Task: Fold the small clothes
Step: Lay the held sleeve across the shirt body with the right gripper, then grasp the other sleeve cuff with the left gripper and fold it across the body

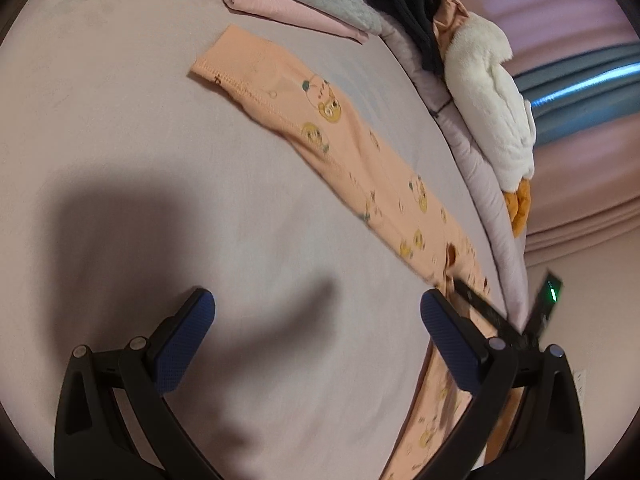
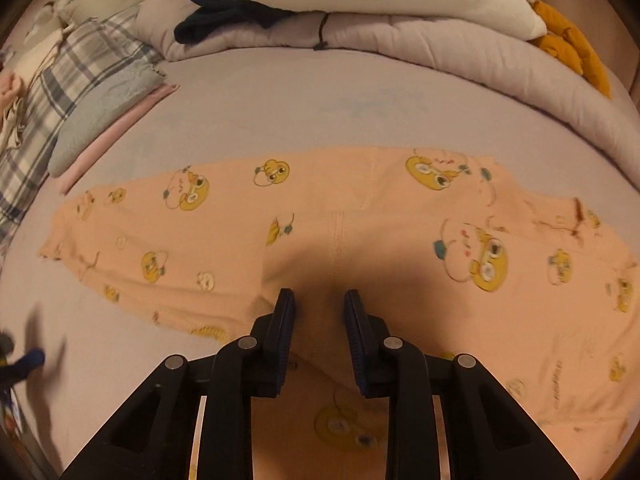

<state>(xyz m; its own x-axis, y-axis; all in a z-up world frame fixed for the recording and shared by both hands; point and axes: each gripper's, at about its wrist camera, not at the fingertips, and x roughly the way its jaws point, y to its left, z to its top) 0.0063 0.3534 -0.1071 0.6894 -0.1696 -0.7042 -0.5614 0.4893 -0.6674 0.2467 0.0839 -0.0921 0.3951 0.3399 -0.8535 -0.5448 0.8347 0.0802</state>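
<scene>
While the peach trousers (image 2: 360, 232) lie flat, right hand-held gripper (image 2: 319, 300) hovers just above, narrowly apart.

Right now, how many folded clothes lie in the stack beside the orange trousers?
2 visible: a grey folded garment on top, a pink folded garment directly beneath it. More may be hidden underneath.

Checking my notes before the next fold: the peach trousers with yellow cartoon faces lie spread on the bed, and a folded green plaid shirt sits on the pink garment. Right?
Nearly. The peach trousers do lie spread on the bed, but what sits on the pink garment is a folded grey one, as the right wrist view shows.
</scene>
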